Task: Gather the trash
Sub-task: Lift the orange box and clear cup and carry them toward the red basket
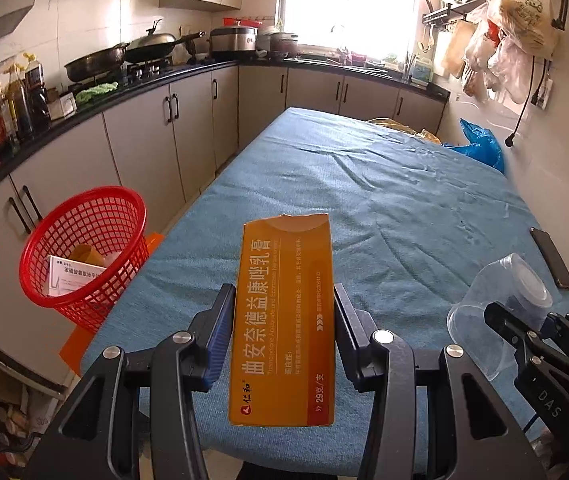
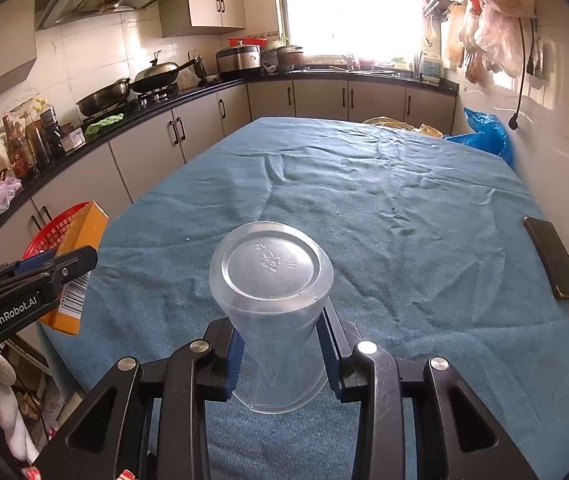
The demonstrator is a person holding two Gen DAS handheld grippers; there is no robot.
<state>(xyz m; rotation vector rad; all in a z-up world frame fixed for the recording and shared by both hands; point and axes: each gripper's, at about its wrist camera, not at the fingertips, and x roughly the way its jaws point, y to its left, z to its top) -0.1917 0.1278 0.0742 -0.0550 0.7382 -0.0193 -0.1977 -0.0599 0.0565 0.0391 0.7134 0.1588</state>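
Observation:
My left gripper (image 1: 284, 320) is shut on an orange medicine box (image 1: 284, 320) and holds it above the near edge of the blue-covered table (image 1: 384, 184). My right gripper (image 2: 278, 344) is shut on a clear plastic cup (image 2: 272, 280), its base pointing forward, above the table's near end. The cup also shows in the left wrist view (image 1: 500, 308), and the orange box in the right wrist view (image 2: 74, 264). A red mesh basket (image 1: 84, 256) stands left of the table, below the box, with a white box and other trash inside.
A dark phone (image 2: 552, 258) lies at the table's right edge. A blue plastic bag (image 2: 484, 132) and yellow wrapping (image 2: 396, 123) sit at the far right corner. Kitchen counters with pans and bottles run along the left and back. Bags hang on the right wall.

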